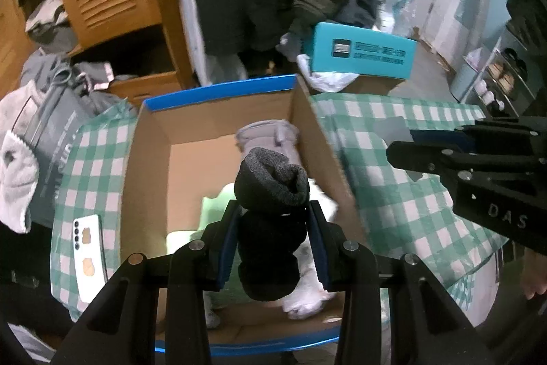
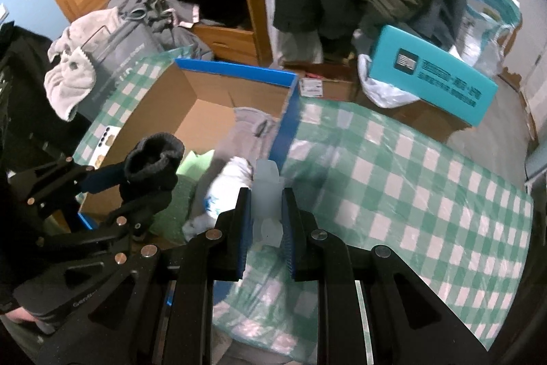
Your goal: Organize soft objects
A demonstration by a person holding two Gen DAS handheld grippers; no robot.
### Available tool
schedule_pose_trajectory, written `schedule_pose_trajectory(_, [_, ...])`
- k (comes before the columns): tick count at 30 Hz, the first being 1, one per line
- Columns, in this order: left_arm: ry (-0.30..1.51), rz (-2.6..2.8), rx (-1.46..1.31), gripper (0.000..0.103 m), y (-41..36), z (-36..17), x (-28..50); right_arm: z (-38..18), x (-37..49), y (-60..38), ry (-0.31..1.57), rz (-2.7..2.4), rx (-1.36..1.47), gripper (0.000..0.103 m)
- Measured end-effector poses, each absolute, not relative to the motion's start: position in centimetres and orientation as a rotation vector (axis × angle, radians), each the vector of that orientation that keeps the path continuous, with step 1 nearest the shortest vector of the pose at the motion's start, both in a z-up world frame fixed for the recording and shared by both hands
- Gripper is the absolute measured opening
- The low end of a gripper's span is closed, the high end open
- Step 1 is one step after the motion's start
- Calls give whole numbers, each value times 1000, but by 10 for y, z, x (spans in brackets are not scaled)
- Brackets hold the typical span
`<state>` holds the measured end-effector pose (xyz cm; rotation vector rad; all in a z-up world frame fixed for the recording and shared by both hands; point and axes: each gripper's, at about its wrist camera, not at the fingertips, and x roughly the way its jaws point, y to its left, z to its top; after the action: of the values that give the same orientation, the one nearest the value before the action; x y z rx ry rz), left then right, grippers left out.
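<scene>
A: Left wrist view: left gripper (image 1: 271,228) is clamped on a rolled dark sock (image 1: 270,228), jaws partway in, pads pressing both sides of the roll. Roll's long axis runs along the fingers, grey cuff end sticking out past the tips.

B: Where's it rel. to the box?

A: Directly over the open cardboard box (image 1: 218,125), tips pointing down into it. Box sits on the green checked cloth (image 1: 393,139). Already inside: a grey garment (image 1: 266,134) at the far wall, pale green and white soft items nearer the cam.

B: Right side?

A: Right gripper (image 2: 267,211) pinched narrow on a thin whitish translucent piece (image 2: 268,190), can't tell what it is. It hangs just outside the box's blue-edged right wall, over the cloth, w/ the box to its left.

B: So the left goes first?

A: My read, yes. Left is already above the opening, so it only needs to lower and let go; free floor shows on the left half. Right has to cross the wall first. Risk: sock lands on the pile and unrolls.
</scene>
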<state>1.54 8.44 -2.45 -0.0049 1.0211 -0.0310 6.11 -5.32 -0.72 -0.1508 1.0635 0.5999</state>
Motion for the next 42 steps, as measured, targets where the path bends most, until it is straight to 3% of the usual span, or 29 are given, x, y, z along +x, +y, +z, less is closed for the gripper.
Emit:
schedule_pose_trajectory(17, [1102,69,-100,39,141,-56,24,-27,71,9,1118,687,-164,18])
schedule_pose_trajectory(20, [1097,81,-101,43,143,-53,24,-28,73,14,1118,696,-161,19])
schedule_pose_trajectory(23, [1092,91,-102,55,143,-51,23,-28,73,17,1117,706,-164,20])
schedule_pose_trajectory(25, [1094,90,-101,56,144,-51,23,-27,73,16,1116,705,-161,23])
schedule_pose_trajectory(27, [1088,89,-96,56,144,-48,20,-26,72,13,1109,701,-157,33])
schedule_pose_trajectory(33, [1057,91,-89,69,141,-33,12,-16,72,0,1079,683,-139,53])
schedule_pose_trajectory(42, [1029,91,-61,73,129,-20,6,1,62,-33,1020,609,-125,65])
